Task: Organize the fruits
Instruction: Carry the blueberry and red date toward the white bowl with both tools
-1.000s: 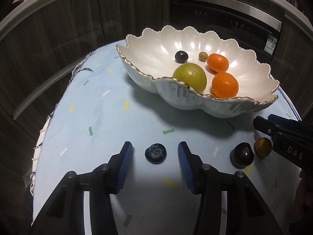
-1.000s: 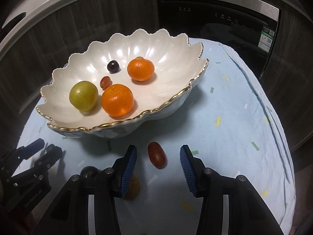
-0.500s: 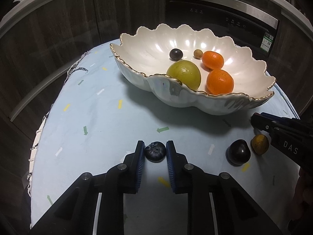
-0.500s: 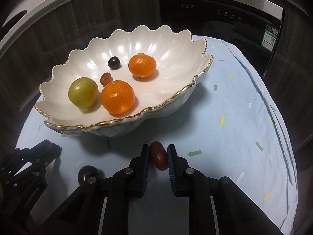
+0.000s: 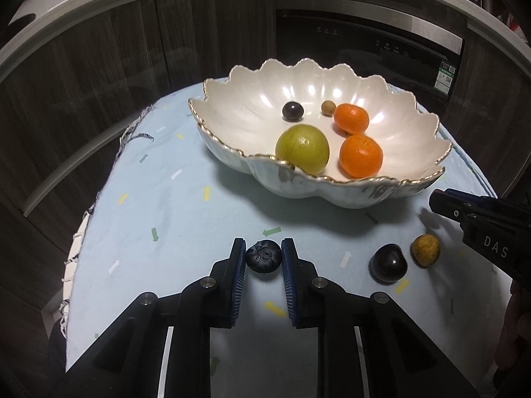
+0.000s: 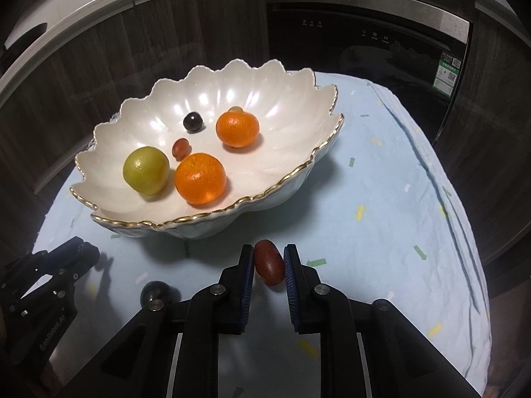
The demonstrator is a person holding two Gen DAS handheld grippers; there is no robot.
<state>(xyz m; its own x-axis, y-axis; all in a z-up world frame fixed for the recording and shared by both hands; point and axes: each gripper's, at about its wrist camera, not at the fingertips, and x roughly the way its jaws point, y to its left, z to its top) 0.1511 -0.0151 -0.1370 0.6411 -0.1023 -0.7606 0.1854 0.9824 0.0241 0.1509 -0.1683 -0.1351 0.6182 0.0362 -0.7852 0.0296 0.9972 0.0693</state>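
In the left wrist view my left gripper (image 5: 264, 252) is shut on a dark blueberry (image 5: 263, 257) just above the pale blue cloth (image 5: 159, 205). Beyond it stands the white scalloped bowl (image 5: 239, 112) with a green fruit (image 5: 302, 147), two oranges (image 5: 361, 156) and a dark grape (image 5: 292, 110). In the right wrist view my right gripper (image 6: 268, 258) is shut on a small reddish-brown oval fruit (image 6: 269, 263) in front of the bowl (image 6: 298, 122). A dark round fruit (image 5: 389, 263) and a small yellow fruit (image 5: 425, 250) lie on the cloth between the two grippers.
The cloth covers a round table (image 6: 415, 219) that drops off on the left and right. Dark wood cabinets (image 5: 83, 76) and a black oven front (image 6: 365, 33) stand close behind. The bowl also holds a small tan berry (image 5: 328, 107) and a small red fruit (image 6: 181, 148).
Both grippers went from open around their fruit to shut on it. The blueberry and the reddish fruit now sit slightly raised between the pads.
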